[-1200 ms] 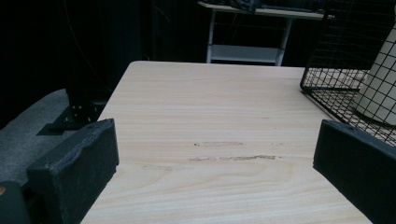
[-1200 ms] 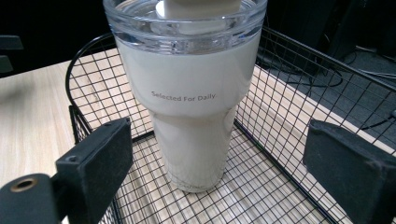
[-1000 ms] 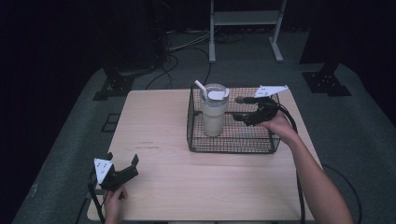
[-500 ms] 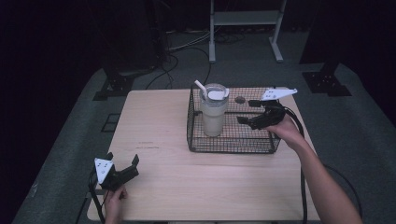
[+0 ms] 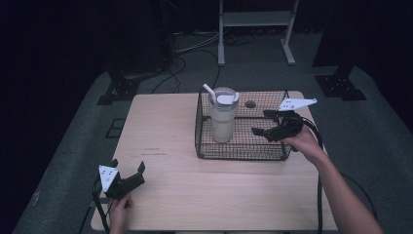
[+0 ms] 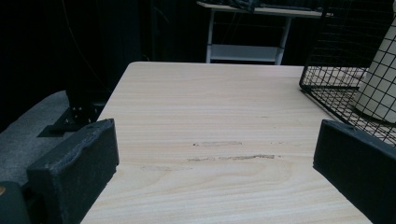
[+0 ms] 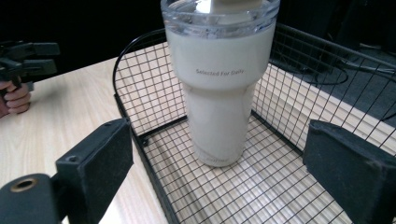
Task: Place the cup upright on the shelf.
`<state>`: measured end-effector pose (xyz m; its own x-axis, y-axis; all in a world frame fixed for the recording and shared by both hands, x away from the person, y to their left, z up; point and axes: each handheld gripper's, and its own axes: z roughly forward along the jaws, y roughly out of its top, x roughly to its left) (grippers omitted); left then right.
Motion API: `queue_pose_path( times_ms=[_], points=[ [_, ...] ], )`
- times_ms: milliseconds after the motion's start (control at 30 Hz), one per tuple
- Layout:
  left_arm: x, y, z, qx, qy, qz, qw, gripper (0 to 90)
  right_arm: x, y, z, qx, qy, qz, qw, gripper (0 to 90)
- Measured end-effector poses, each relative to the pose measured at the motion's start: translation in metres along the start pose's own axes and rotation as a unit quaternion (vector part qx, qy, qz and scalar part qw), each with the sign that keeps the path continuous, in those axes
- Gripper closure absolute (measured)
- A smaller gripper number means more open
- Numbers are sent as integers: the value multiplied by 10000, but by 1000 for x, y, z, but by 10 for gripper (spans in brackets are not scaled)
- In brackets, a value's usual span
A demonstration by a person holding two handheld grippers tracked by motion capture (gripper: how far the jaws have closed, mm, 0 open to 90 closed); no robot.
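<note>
Two black two-jaw grippers, left gripper, right gripper, blocky dark pads, pale three-cornered plates, trailing black cables, bare forearms.

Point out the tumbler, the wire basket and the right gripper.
tumbler (image 7: 219, 107): right gripper view, middle of its cream body.
wire basket (image 5: 241, 157): high view, near rim.
right gripper (image 5: 260, 122): high view, between its open jaws.
</note>
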<state>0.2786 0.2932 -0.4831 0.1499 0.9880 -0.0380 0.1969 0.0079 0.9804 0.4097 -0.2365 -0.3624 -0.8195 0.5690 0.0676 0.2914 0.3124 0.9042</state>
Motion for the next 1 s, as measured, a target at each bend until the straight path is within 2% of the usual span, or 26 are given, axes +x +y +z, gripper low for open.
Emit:
queue_pose_path(
  times_ms=[300, 600, 1000],
  points=[
    [0, 0, 0, -5, 1, 11, 10000, 0, 9, -10, -13, -71, 82, 48, 9999, 78],
    [0, 0, 0, -10, 1, 22, 10000, 0, 18, -23, -20, -4, 187, 27, 9998, 78],
    [0, 0, 0, -10, -4, 35, 10000, 0, 24, -39, -29, -23, 206, 66, 9998, 78]
  ],
)
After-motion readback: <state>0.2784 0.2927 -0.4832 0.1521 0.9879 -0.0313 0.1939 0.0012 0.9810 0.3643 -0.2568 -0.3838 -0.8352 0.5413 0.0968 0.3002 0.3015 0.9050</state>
